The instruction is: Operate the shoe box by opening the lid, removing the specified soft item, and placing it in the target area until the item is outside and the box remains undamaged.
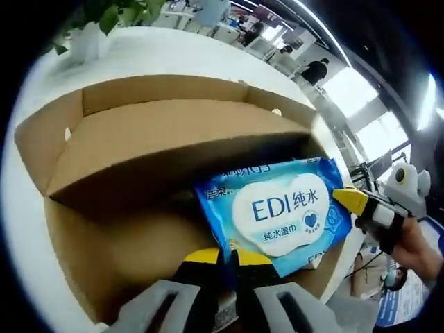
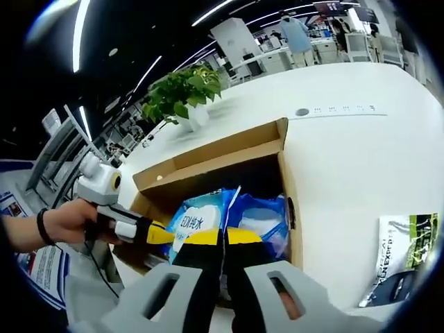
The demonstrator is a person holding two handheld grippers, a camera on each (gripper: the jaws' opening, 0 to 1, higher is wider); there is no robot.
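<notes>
I'm working in an open-plan office: a long white worktop (image 2: 361,159) with a built-in socket strip (image 2: 338,109), a potted plant (image 2: 182,94), strip lights (image 2: 76,41) on a dark ceiling, rows of desks (image 1: 232,24) behind, and people (image 2: 297,38) standing by them.

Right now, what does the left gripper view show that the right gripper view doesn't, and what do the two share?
Left gripper view: the printed front of the wipes pack with its EDI label, and the inner face of the raised lid.

Right gripper view: a printed packet lying on the white table beside the box, and a socket strip.

Both: the open cardboard box with the blue wipes pack in it, a potted plant, and the left gripper and right gripper, fingers shut on the pack's edges.
</notes>
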